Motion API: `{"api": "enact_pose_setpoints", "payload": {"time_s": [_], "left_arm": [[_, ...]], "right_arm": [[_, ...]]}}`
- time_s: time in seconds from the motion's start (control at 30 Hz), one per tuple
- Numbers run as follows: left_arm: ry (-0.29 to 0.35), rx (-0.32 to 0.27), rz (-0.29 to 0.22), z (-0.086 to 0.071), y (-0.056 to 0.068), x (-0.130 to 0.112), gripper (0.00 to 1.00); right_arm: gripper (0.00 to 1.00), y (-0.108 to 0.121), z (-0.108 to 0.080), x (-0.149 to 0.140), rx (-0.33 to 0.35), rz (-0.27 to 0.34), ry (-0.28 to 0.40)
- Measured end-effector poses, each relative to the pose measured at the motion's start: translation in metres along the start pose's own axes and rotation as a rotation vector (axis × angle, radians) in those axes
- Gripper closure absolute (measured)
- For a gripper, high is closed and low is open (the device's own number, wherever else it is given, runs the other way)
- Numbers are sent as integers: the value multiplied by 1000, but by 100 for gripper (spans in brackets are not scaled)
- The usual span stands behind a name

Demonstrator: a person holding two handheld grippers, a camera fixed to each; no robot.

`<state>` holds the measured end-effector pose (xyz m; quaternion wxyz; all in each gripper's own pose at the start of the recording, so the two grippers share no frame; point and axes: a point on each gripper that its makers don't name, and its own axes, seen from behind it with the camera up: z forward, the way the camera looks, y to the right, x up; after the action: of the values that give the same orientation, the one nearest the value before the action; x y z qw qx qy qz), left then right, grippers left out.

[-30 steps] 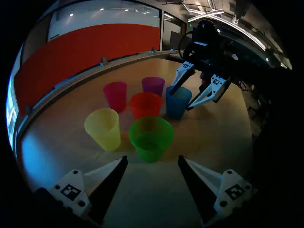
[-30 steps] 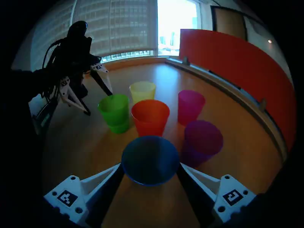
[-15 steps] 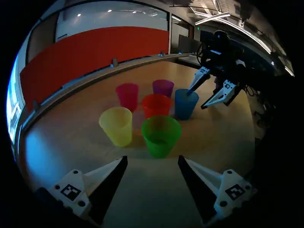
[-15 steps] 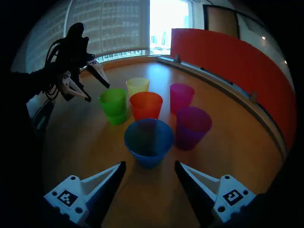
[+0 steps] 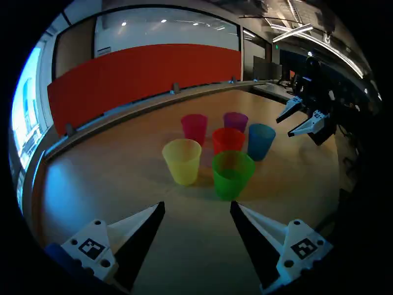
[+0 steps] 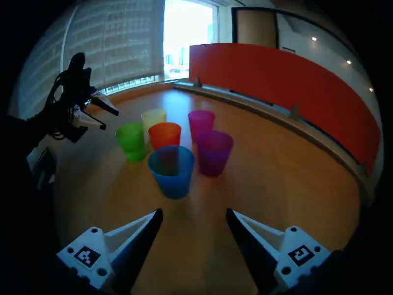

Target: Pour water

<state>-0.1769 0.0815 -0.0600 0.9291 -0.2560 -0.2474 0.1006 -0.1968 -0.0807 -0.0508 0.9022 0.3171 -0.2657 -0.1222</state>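
Wooden tabletop (image 5: 98, 182), long red partition (image 5: 147, 69), bright window (image 6: 184, 37), pale blinds (image 6: 113, 49) beside it

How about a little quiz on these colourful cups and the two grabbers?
1. How many cups stand on the table?
2. True or false: the right gripper is open and holds nothing.
3. Which cup stands nearest the left gripper? A the green cup, B the purple one, C the pink one.

Key: 1 six. 2 true. 3 A.
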Motion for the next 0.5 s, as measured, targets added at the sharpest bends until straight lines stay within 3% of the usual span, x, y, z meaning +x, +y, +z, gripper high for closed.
{"api": "enact_pose_setpoints", "payload": {"time_s": [0.2, 0.5], "left_arm": [[53, 54, -34, -9, -10, 4, 1], [133, 157, -60, -22, -28, 11, 1]], "right_arm": [[0, 12, -18, 6, -68, 42, 44], [0, 28, -32, 15, -188, 41, 92]]}}
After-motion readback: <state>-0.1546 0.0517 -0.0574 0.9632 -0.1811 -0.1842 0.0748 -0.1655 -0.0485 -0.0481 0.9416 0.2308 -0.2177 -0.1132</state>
